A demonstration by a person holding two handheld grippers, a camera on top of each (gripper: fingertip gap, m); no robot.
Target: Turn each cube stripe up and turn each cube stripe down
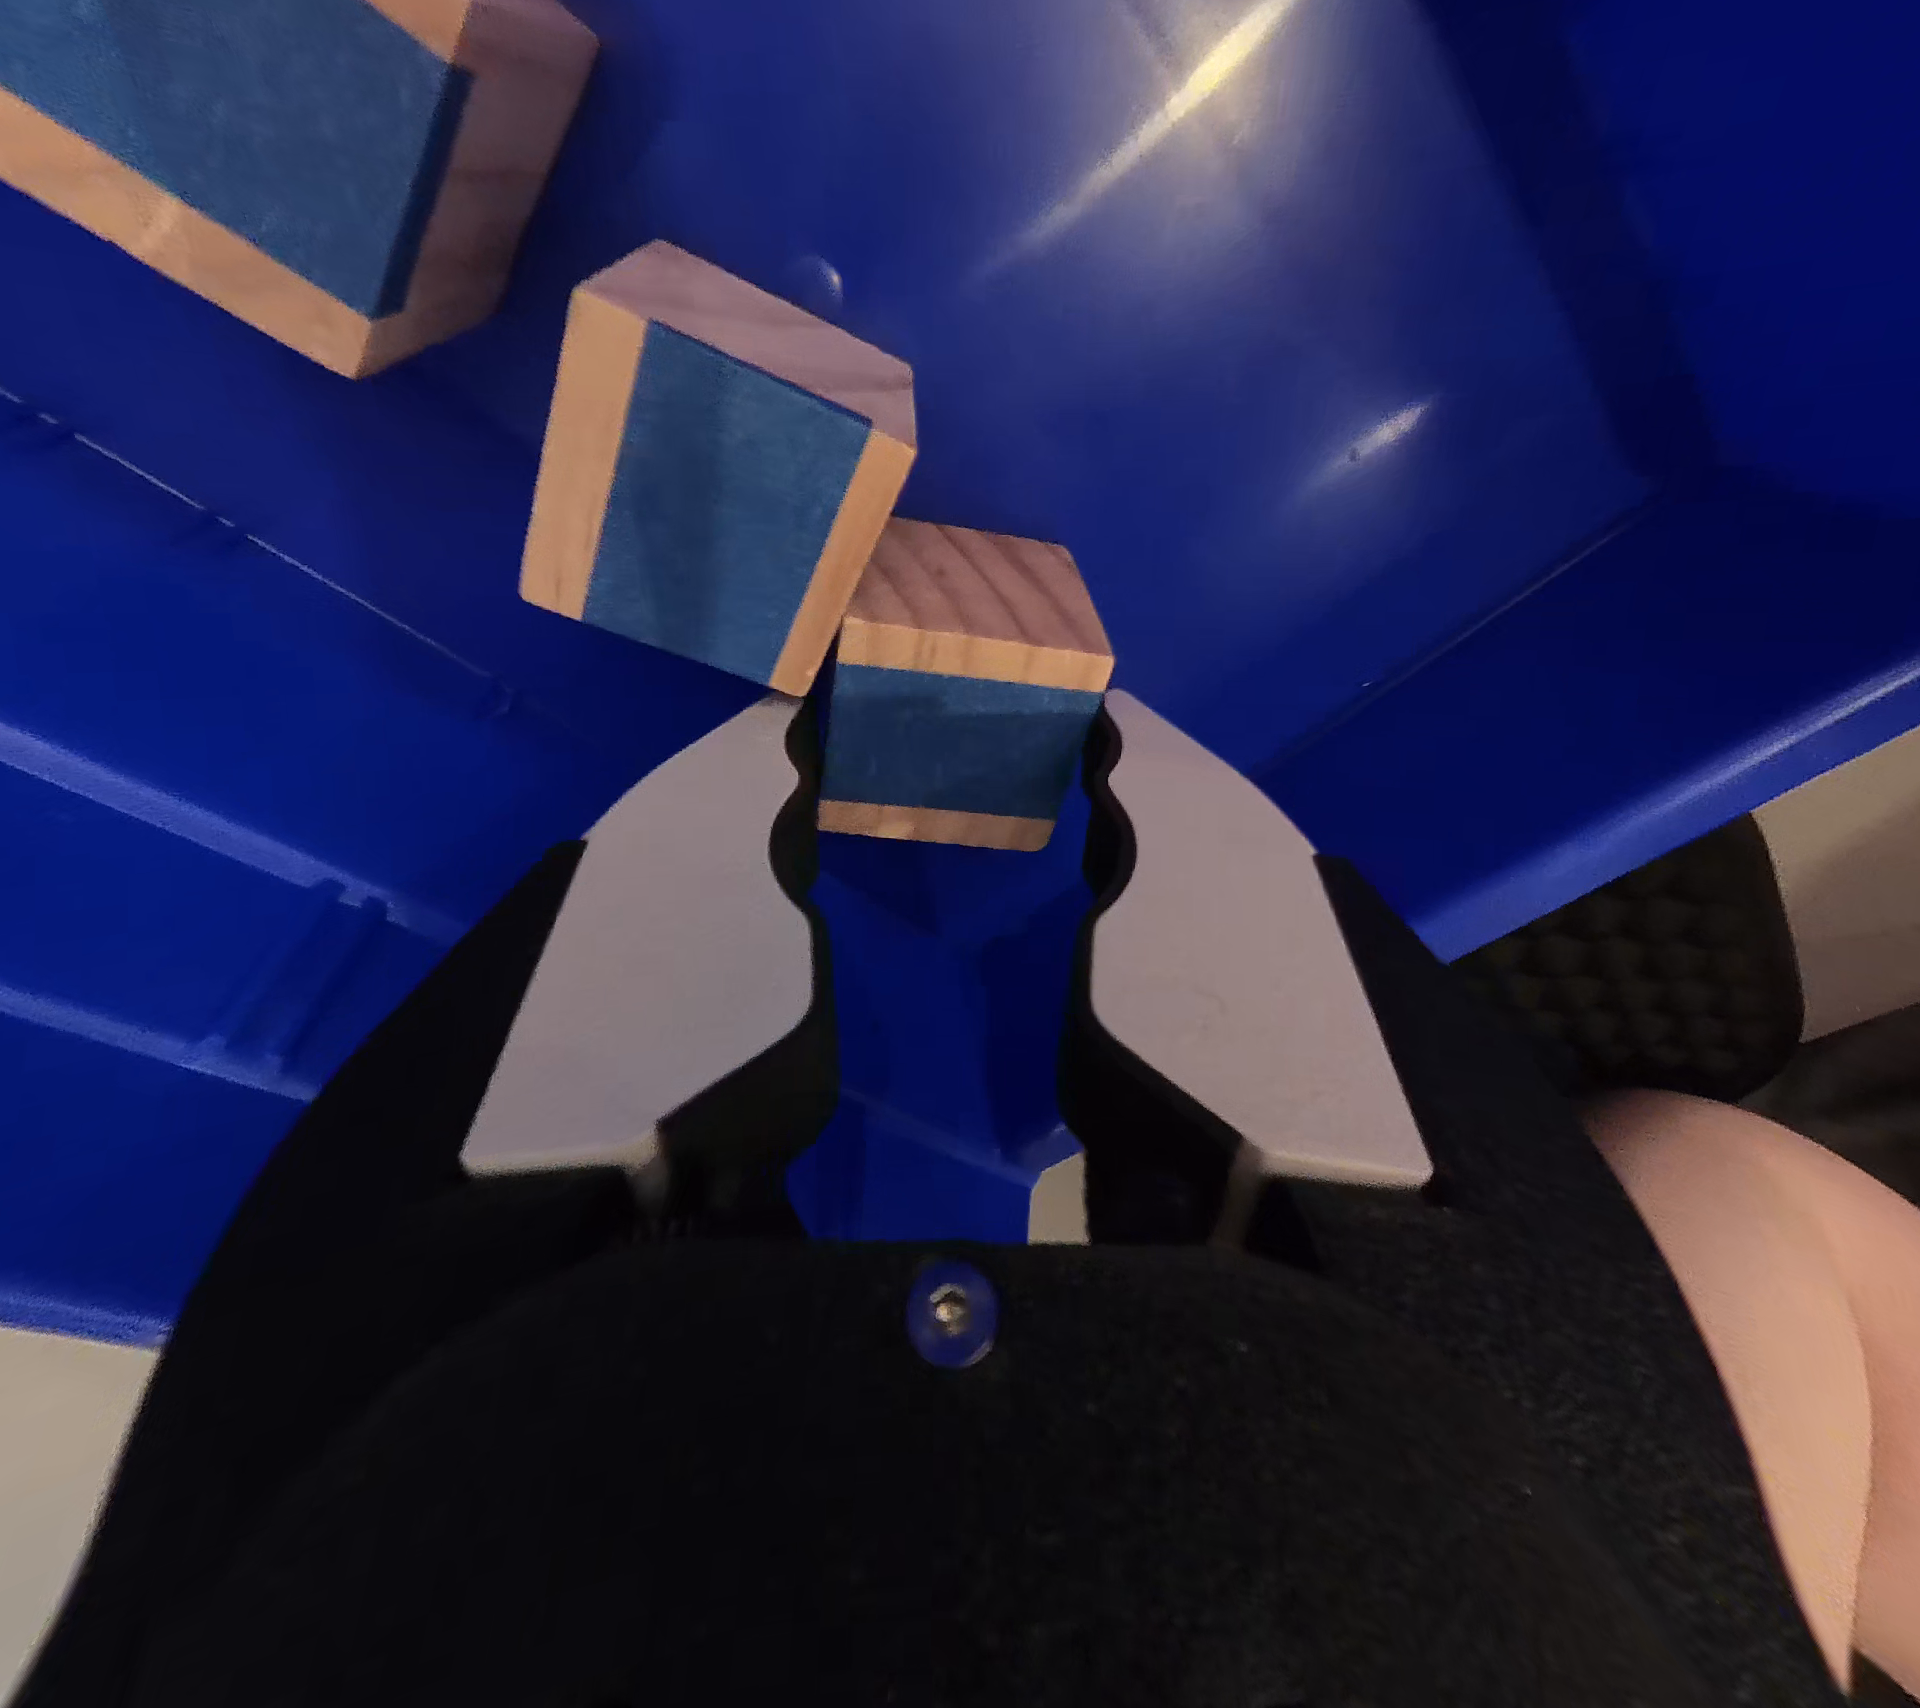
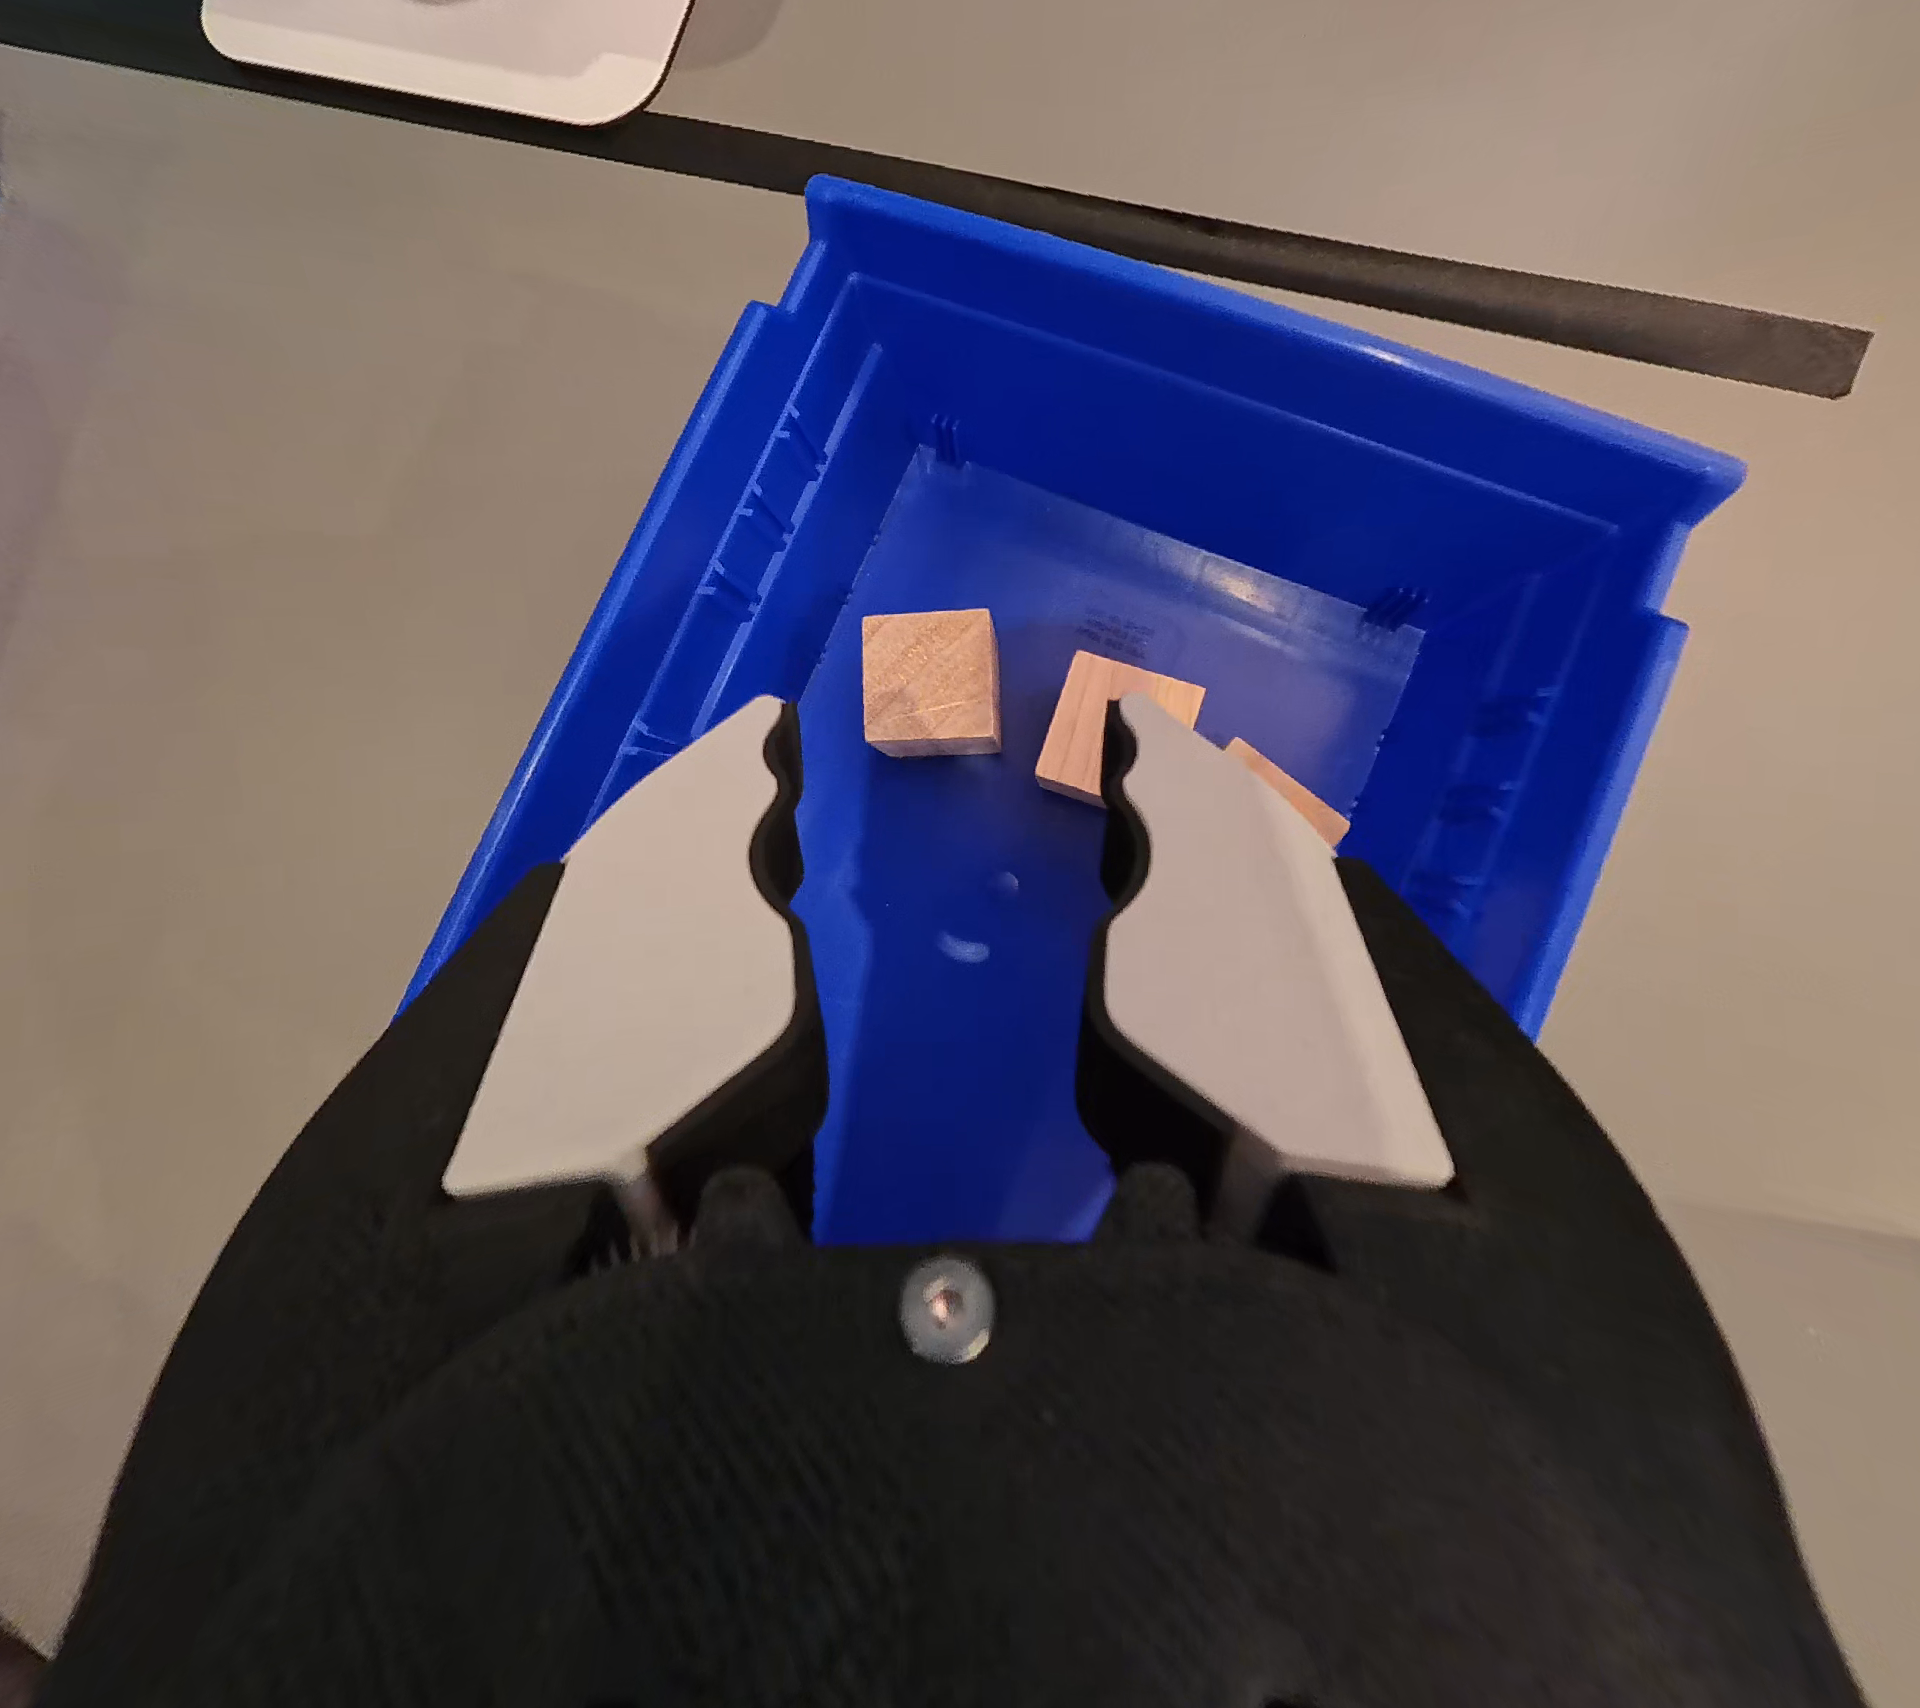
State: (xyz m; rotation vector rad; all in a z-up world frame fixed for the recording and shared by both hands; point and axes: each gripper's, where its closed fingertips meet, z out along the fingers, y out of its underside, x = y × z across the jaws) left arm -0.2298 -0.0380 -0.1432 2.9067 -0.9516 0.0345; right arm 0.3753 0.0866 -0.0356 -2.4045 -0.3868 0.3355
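- Between the fingers of the left hand-held gripper (image 1: 951, 702) sat the nearest cube (image 1: 961, 682), stripe band facing the camera and running across the jaw gap; the jaws flanked it, contact not certain, so I could not tell whether they gripped.
- Just beyond, a second cube (image 1: 717, 469) touched it at a corner; a third cube (image 1: 249, 58) lay farther left.
- All rested inside the blue bin (image 1: 1299, 204).
- Right hand-held gripper (image 2: 951, 713) hovered open above the bin on the grey surface (image 2: 312, 463), farther off; the left looked nearer for the turn.
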